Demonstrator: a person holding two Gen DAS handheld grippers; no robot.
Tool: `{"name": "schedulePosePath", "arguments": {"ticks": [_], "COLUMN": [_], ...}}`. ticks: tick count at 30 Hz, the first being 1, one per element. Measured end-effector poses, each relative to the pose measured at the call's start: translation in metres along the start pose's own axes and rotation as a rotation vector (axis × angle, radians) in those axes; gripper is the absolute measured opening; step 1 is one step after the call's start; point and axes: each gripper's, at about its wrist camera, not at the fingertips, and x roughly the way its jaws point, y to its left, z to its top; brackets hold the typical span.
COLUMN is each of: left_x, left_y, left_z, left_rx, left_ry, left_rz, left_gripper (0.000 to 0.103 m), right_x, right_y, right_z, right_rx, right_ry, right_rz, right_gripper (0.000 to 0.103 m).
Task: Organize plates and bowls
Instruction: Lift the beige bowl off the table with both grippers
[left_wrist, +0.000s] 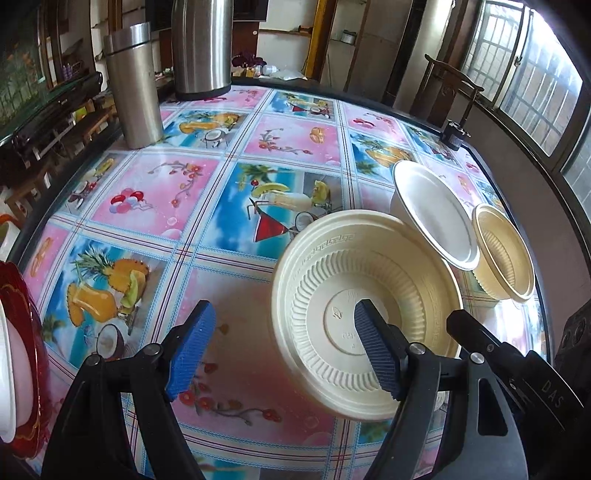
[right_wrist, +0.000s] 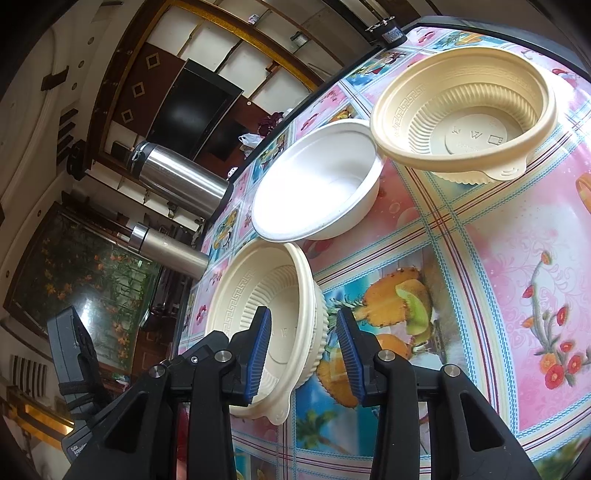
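Bowls are being gathered: the right tool (right_wrist: 303, 354) sits half open around the near cream bowl (right_wrist: 258, 317) wall, not squeezing yet. Next it must pinch. The left tool (left_wrist: 284, 347) is wide open, holding nothing, beside that bowl on the bench (left_wrist: 207, 206)

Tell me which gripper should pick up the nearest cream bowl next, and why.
Right. The right gripper is open with its fingers already straddling the wall of the nearest cream bowl, one inside, one outside. The left gripper is open too, but mostly beside the bowl over the tablecloth.
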Motion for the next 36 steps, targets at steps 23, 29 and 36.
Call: {"name": "schedulePosePath", "arguments": {"ticks": [23,29,36], "left_x": [0.001,0.005,0.007], "left_y": [-0.007,-0.009,-0.007], "left_z": [-0.001,-0.003,-0.003], "left_rx": [0.035,0.043,0.037], "left_ry": [-0.054,-0.045,-0.042], "left_rz": [0.022,0.009,-0.006], "left_gripper": [0.078,0.078,0.078], "right_x": [0.005,0.007,0.010], "right_y": [0.000,0.001,0.000], "right_z": [0.000,-0.001,-0.002], "right_rx": [-0.004,-0.007,-0.008], "right_ry": [0.006,0.006,0.010], "right_rz": [-0.005,-0.009,-0.011], "right_gripper": [0.037,0.036,0.032]}}
